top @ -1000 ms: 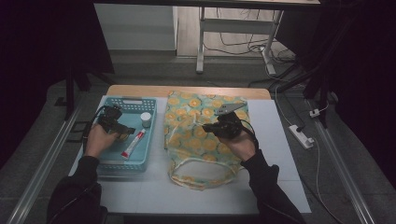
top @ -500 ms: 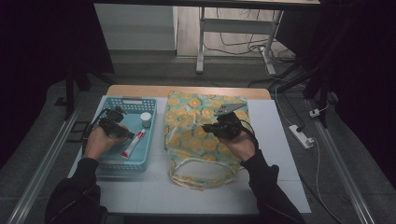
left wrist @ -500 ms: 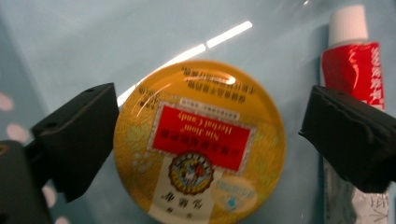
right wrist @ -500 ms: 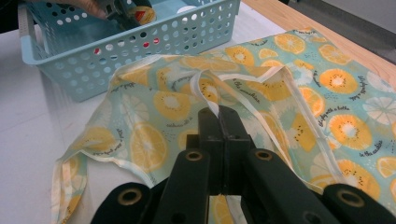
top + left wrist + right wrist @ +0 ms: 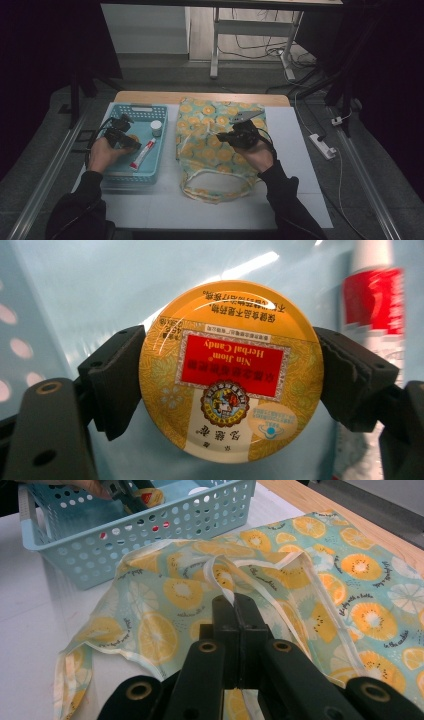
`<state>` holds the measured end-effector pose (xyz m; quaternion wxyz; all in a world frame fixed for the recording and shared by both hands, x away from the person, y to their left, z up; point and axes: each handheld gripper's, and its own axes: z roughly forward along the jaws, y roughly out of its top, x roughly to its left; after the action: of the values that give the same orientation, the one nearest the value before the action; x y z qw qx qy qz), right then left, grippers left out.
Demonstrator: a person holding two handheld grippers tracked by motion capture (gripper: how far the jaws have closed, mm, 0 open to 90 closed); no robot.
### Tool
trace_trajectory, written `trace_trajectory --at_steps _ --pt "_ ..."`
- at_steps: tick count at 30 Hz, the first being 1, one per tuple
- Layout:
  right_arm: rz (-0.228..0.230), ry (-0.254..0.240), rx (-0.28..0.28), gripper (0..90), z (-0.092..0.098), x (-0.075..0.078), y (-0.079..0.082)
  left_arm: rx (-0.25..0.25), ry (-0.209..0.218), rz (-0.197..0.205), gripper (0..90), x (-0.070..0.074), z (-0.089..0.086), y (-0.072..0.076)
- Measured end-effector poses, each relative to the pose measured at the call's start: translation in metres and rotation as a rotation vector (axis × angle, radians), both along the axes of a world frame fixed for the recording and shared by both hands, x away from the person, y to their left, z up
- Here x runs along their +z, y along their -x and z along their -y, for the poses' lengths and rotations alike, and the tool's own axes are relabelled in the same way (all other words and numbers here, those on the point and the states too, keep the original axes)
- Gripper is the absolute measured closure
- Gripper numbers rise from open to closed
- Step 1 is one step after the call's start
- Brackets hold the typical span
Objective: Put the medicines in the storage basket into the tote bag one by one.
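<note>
so the left gripper (image 5: 227,385) is down in the light blue perforated plastic basket (image 5: 146,109) at the table's left side, and its jaws have just been closing in on a round yellow candy tin with a red label (image 5: 231,371), which now sits between the pads, touching both. just beside the tin, on the basket floor, lies a white and red tube (image 5: 143,153), with a small white-capped jar (image 5: 156,127) nearer the basket's far edge. the right gripper (image 5: 235,611) is clamped tight on the white-trimmed edge of a teal fabric bag printed with orange slices (image 5: 350,580), lifting that edge a bit. the bag lies flat in the table's middle, just beside the basket.
</note>
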<state>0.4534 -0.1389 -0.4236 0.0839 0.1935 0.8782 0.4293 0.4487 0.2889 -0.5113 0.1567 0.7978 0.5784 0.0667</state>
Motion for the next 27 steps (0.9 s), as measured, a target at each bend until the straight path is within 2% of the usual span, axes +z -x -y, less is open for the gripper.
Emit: trace_trajectory --at_steps 4,7,8,16,22,27 --pt "-0.002 -0.002 -0.003 90.0 0.001 0.0 0.0 -0.013 0.022 0.047 20.0 0.009 0.0 0.005" --pt "0.001 -0.001 -0.002 90.0 0.001 0.0 0.0 -0.03 0.104 0.091 20.0 0.019 0.0 0.009" --pt "0.0 -0.002 -0.002 90.0 0.001 0.0 0.0 -0.041 0.114 0.103 20.1 0.022 0.0 0.011" --pt "0.002 -0.008 -0.006 90.0 0.001 0.0 -0.001 -0.113 0.132 0.173 20.1 0.041 0.016 0.022" --pt "0.008 -0.014 -0.008 90.0 0.002 0.001 -0.001 -0.157 0.15 0.197 20.1 0.05 0.027 0.03" --pt "0.01 -0.018 -0.009 90.0 0.002 0.001 -0.001 -0.185 0.183 0.22 20.1 0.058 0.034 0.036"
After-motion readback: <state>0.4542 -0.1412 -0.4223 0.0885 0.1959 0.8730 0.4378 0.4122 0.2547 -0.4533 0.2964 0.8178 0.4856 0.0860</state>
